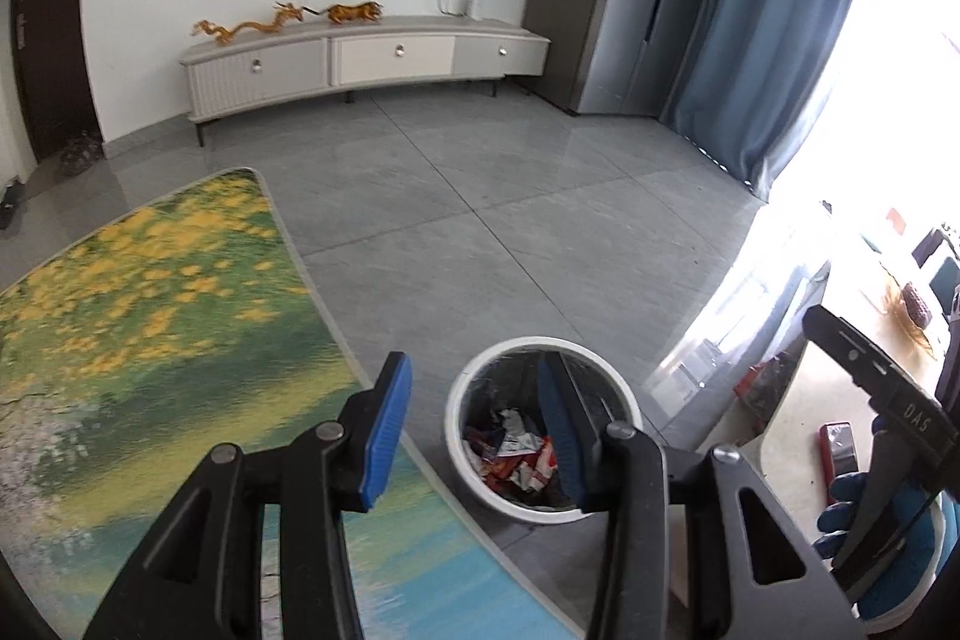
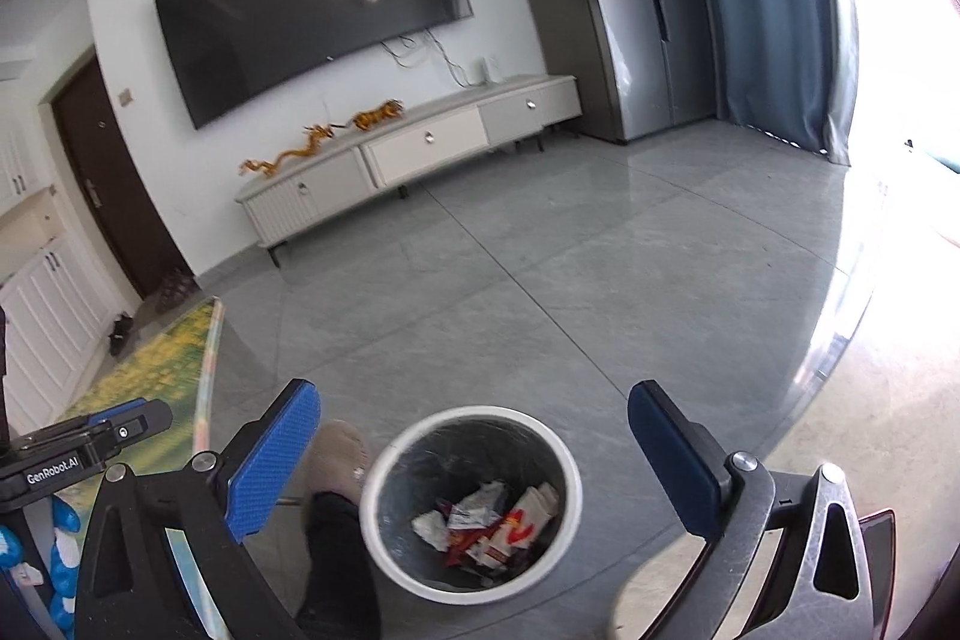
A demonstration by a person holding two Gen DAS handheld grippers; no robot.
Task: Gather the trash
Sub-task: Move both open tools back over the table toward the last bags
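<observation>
A round white-rimmed trash bin (image 1: 516, 345) with a dark liner stands on the grey tile floor and holds several crumpled wrappers (image 1: 516, 445). My left gripper (image 1: 474, 361) hangs above and just left of it, blue pads apart with nothing between them; its right finger overlaps the bin's mouth. In the right wrist view the same bin (image 2: 474, 411) sits directly below my right gripper (image 2: 474, 391), whose jaws stand wide open and empty. The red and white wrappers (image 2: 486, 520) lie at the bin's bottom. The other gripper's body (image 1: 882, 382) shows at the right, held by a blue-gloved hand (image 1: 840, 508).
A flower-patterned rug (image 1: 150, 310) lies left of the bin. A pale table (image 1: 798, 430) with a red object (image 1: 837, 445) is at the right. A person's slippered foot (image 2: 339, 451) stands beside the bin. A TV cabinet (image 1: 360, 58) lines the far wall across bare tiles.
</observation>
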